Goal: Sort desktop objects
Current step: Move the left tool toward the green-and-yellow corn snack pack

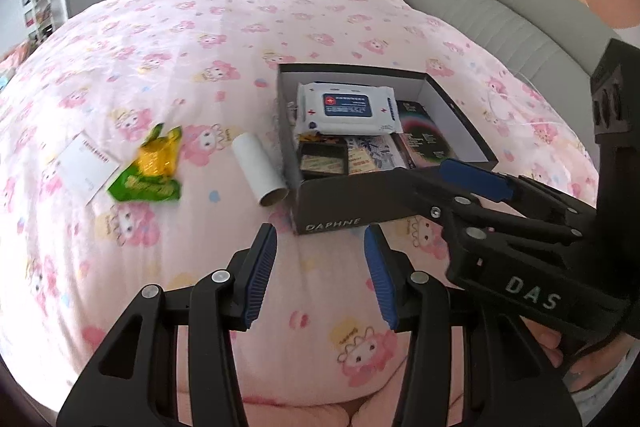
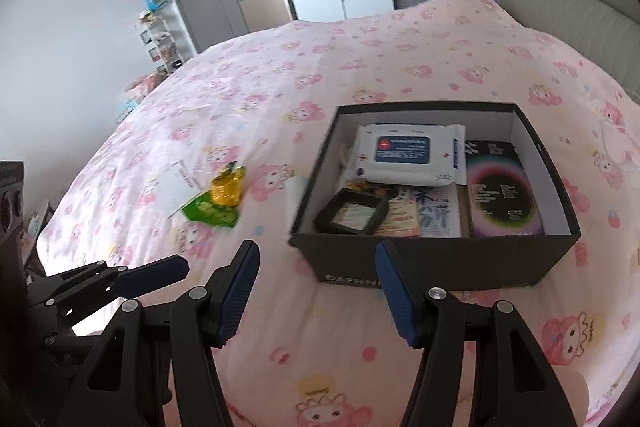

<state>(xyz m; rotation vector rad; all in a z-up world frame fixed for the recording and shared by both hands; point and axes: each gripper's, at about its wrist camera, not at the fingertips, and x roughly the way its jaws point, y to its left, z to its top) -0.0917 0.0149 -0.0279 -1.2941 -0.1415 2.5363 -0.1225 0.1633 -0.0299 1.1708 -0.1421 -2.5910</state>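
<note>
Left wrist view: left gripper (image 1: 320,279) spread and empty over pink bedspread (image 1: 200,39), cardboard tube (image 1: 260,169), green snack packet (image 1: 154,167), white card (image 1: 86,169) beside black shoebox (image 1: 336,201) holding wet wipes (image 1: 346,107); right wrist view: right gripper (image 2: 316,297) spread, empty, near shoebox.

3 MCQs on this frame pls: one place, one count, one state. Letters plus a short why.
1. Where is the wipes pack?
A. on the bedspread
B. inside the black box
C. in a tool

2. How many loose items lie on the bedspread beside the box?
A. one
B. three
C. five

3. What is between the left tool's fingers?
A. nothing
B. the cardboard tube
C. the green wrapper

Answers: 1 B, the pack rests on the other contents within the box walls. 2 B, white card, green and yellow wrapper and cardboard tube. 3 A, only bedspread shows in the gap.
</note>
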